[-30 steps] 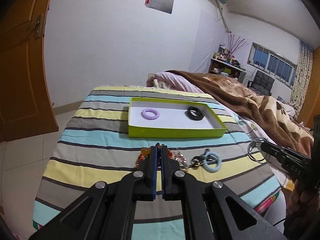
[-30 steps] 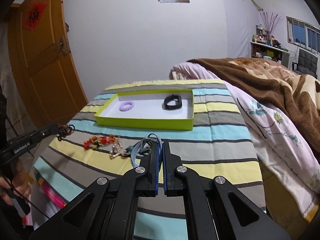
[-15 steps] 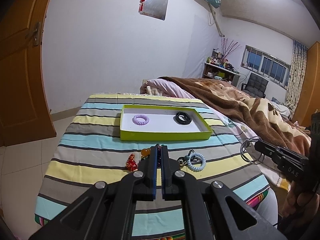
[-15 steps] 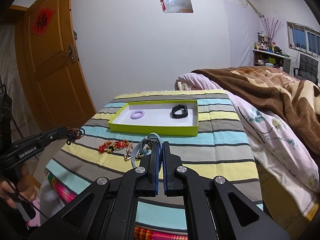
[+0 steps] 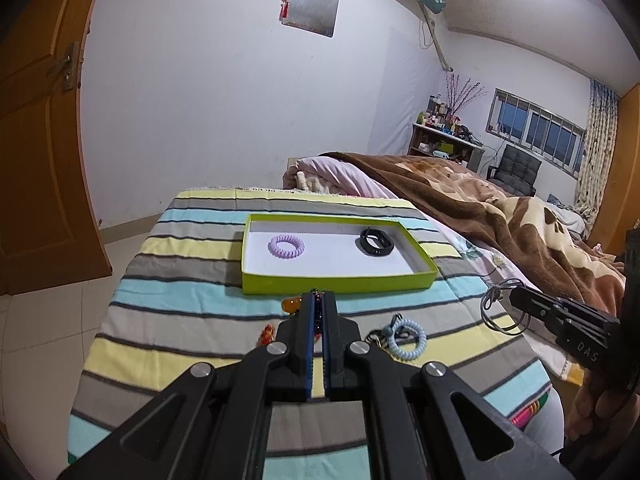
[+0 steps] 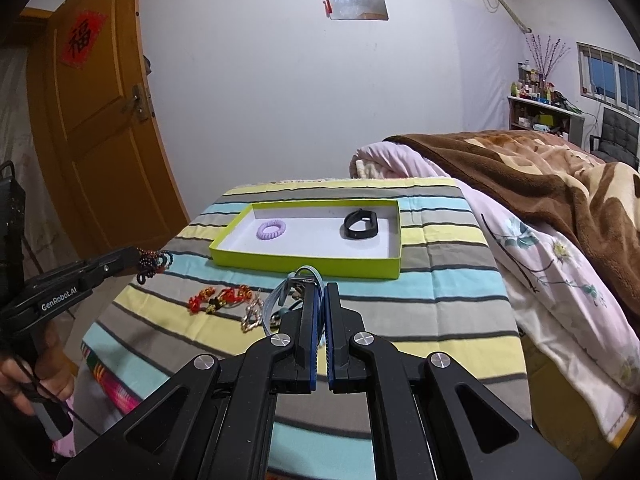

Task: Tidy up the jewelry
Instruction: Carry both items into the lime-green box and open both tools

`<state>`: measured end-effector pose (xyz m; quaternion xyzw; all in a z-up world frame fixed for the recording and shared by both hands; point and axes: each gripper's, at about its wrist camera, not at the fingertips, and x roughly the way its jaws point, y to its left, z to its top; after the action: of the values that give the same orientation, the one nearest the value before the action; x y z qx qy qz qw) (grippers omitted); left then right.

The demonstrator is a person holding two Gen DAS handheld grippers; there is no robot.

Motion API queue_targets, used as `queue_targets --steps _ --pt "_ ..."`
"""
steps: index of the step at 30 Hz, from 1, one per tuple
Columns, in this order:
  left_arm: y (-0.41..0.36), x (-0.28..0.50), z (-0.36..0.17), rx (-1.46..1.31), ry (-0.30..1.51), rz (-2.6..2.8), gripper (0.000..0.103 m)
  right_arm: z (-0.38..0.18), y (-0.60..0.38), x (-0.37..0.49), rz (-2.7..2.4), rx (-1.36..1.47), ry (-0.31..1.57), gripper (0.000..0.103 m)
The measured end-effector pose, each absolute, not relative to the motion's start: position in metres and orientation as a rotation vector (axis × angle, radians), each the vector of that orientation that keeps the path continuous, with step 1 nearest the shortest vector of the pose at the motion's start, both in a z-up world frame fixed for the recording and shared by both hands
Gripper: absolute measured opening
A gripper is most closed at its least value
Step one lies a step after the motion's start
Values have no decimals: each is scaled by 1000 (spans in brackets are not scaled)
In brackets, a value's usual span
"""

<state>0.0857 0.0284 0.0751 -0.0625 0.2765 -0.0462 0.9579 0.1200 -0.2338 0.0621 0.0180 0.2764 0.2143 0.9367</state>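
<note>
Holding a beaded bracelet in your left gripper and a thin ring in your right gripper, both clamped, you are carrying them above the cloth; next needs lowering into the tray.

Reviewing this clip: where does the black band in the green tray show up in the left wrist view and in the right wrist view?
Left wrist view: the black band lies at the right end of the green tray, just above and right of centre.
Right wrist view: the black band again lies at the tray's right end, near the picture's centre.
Shared landmark: the purple coil hair tie at the tray's left end.
</note>
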Motion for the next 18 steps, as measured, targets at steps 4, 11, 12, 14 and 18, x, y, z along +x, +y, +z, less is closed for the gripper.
queue_targets --steps 4,11,12,14,18 --pt "28 103 76 -114 555 -93 3 61 -229 136 432 19 565 3" --pt "31 145 67 -106 578 -95 3 57 -220 179 415 -2 580 3" --pt "31 152 65 -102 583 -93 3 56 -219 184 411 -5 583 3" --pt "31 164 60 -102 595 -93 3 53 -216 200 406 -8 595 3" --pt "35 192 48 -101 623 -87 3 45 -211 224 397 -10 618 3"
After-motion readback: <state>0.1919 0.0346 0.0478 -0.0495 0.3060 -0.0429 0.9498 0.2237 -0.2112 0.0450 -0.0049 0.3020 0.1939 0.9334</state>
